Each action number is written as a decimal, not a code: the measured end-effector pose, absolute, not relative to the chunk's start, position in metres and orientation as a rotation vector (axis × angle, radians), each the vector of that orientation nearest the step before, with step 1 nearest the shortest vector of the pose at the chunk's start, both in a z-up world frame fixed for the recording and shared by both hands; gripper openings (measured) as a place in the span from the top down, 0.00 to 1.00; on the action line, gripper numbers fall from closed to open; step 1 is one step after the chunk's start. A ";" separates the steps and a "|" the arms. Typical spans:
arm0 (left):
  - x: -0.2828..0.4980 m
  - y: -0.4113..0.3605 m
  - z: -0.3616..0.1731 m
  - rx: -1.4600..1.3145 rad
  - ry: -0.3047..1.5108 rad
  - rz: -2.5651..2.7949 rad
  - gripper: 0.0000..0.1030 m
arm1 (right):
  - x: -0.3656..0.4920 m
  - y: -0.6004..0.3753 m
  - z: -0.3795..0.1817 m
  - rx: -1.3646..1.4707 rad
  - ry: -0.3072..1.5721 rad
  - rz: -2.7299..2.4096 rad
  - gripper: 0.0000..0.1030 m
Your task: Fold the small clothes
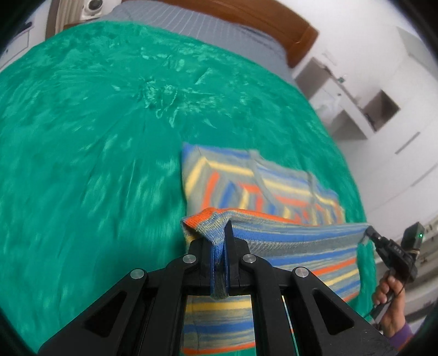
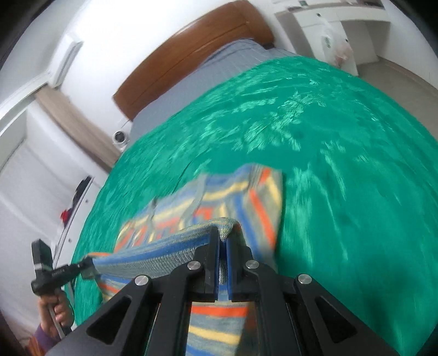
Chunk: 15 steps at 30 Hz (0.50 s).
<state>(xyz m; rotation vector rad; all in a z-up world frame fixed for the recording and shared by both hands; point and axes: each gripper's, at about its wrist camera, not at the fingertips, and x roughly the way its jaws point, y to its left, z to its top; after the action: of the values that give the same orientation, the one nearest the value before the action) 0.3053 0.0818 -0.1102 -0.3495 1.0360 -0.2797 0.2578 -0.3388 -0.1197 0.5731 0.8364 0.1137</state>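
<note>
The left gripper (image 1: 226, 241) has its jaws pinched tight on one corner of a striped knit garment (image 1: 262, 191), the fabric bunched and hanging down between the black fingers. The right gripper (image 2: 223, 243) clamps the opposite corner in the same way, its jaws closed on the knit. Between the two, the held edge stretches taut and lifted, while the rest of the garment lies flat on the bed beyond, toward the headboard. The knit carries bands of blue, orange, yellow and grey; on the flat part the stripes meet at angles, and two thin grey straps run across it. In the left wrist view the person's right hand (image 1: 388, 301) grips the handle of its tool at the far right; in the right wrist view the left hand (image 2: 58, 309) does so at the lower left.

A green patterned bedspread (image 1: 95, 137) covers the bed, with a grey striped sheet (image 1: 175, 19) and a brown wooden headboard (image 2: 191, 52) at its far end. White cupboards (image 1: 383, 109) line the walls.
</note>
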 end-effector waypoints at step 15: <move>0.408 0.088 -0.129 -0.390 0.975 -0.110 0.22 | 0.340 -0.378 -0.162 0.657 0.874 0.039 0.62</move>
<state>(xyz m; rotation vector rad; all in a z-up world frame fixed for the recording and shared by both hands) 0.4076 0.0878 -0.1292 -0.3899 0.9750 -0.1095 0.3399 -0.3779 -0.1619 0.6565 0.8740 0.0391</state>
